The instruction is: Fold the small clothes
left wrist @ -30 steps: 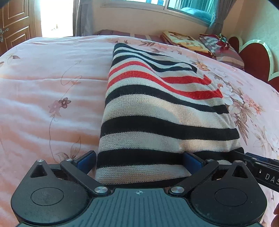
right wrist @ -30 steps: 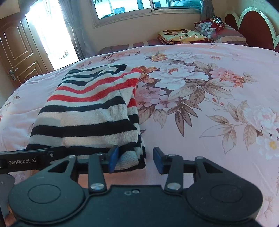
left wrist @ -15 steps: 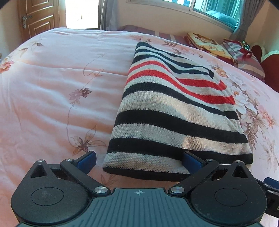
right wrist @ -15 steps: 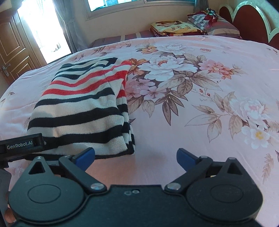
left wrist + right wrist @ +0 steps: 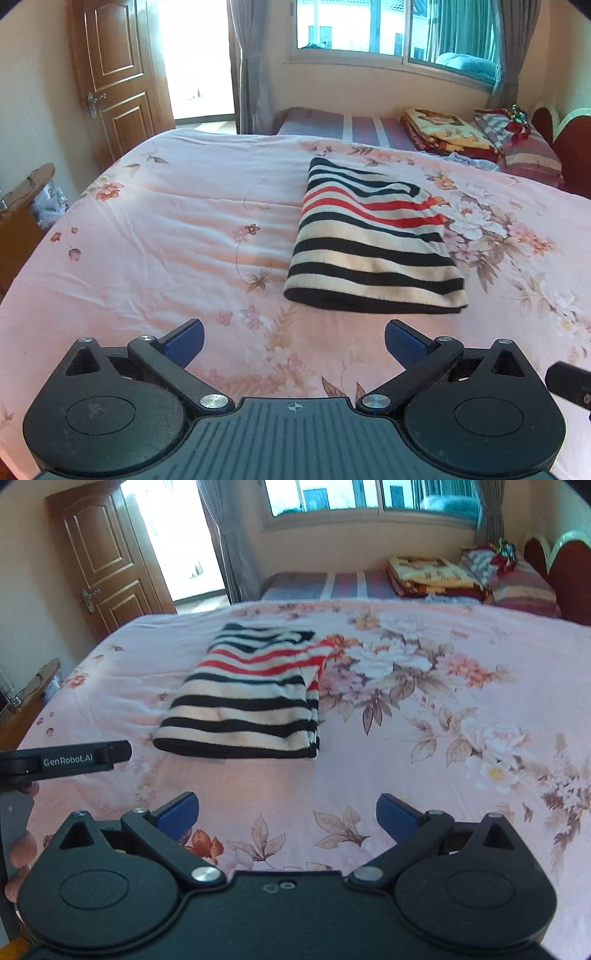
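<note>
The folded striped sweater [image 5: 373, 254] lies flat mid-bed on the floral bedspread [image 5: 155, 229], off every edge. Both tongs hang above the near edge, left tongs [image 5: 293, 338] and right tongs [image 5: 288, 812] spread wide, empty.

Ahead of the claw, a wide bed [image 5: 155, 236] under a pink floral cover. Beyond its far edge, cream walls and a long window [image 5: 391, 29] with grey curtains [image 5: 251, 66]. Far left, a brown panelled door [image 5: 114, 77] beside a glaring bright doorway [image 5: 195, 55]. Far right, folded blankets [image 5: 443, 133], a striped pillow [image 5: 524, 155] and a red headboard [image 5: 569, 147]. Daylight throughout.
</note>
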A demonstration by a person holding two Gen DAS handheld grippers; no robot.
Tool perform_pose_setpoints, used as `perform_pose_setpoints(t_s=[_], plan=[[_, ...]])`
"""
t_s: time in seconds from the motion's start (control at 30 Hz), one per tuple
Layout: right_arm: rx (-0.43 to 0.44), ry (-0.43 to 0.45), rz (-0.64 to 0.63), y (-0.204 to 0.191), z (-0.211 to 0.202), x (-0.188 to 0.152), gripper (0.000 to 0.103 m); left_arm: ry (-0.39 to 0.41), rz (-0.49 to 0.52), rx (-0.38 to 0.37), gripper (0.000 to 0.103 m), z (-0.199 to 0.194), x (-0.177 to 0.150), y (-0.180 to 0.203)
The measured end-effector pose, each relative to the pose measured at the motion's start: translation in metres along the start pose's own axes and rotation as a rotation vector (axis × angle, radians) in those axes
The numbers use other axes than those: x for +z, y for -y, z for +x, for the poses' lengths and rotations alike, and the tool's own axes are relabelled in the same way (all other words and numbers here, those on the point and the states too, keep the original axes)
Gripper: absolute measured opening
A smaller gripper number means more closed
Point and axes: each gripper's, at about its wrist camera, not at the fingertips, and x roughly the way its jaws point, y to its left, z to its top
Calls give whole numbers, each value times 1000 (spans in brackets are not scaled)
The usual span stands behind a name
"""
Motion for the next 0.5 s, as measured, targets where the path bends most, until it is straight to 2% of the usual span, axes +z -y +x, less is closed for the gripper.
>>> perform_pose_setpoints(t_s=[0.13,0.33,0.5], plan=[[-88,125,-44,-9,-66,-17,102,56,-26,0,103,-67,-24,-2],[-71,252,-27,-9,-156,-41,102,118,-16,0,103,-160,-59,0],[-79,311,-59,-15,-197,-53,102,147,-32,-13,103,-214,-79,-4]])
